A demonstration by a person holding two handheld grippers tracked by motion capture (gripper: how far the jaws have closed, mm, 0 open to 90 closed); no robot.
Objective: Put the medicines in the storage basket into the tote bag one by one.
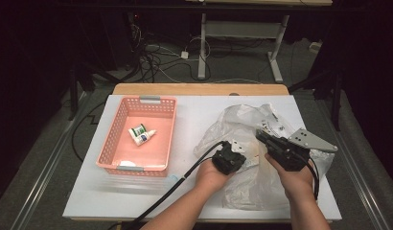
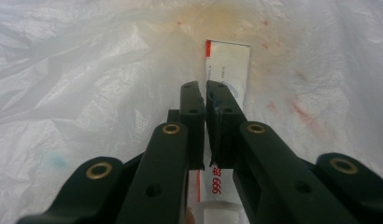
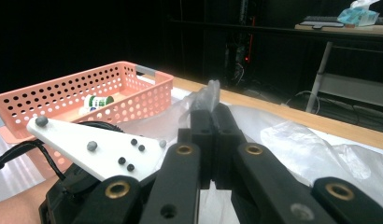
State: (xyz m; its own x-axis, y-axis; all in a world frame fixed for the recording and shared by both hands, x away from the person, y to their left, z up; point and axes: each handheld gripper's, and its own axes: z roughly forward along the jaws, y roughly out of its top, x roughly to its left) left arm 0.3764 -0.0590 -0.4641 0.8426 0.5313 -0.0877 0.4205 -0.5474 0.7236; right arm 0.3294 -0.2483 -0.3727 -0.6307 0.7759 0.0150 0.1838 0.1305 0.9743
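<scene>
A crumpled, clear plastic bag [image 1: 252, 143] is spread over the right half of the white table top [image 1: 194, 115]. A flat white ointment tube with red print [image 2: 225, 70] is seen lying against the bag's film in the left gripper view, its capped end at the bottom. The tube is clamped between the jaws of the left gripper [image 2: 202, 88], which are closed almost together around its middle. In the high view the left gripper [image 1: 233, 152] is held low over the bag's centre. A pinch of the bag's film [image 3: 209, 95] is clenched between the fully closed jaws of the right gripper [image 3: 211, 109], just beside the left one. At the table's left, well apart from the bag, a pink perforated plastic basket [image 1: 115, 139] is placed, and two small white bottles [image 1: 141, 134] are lying in it.
</scene>
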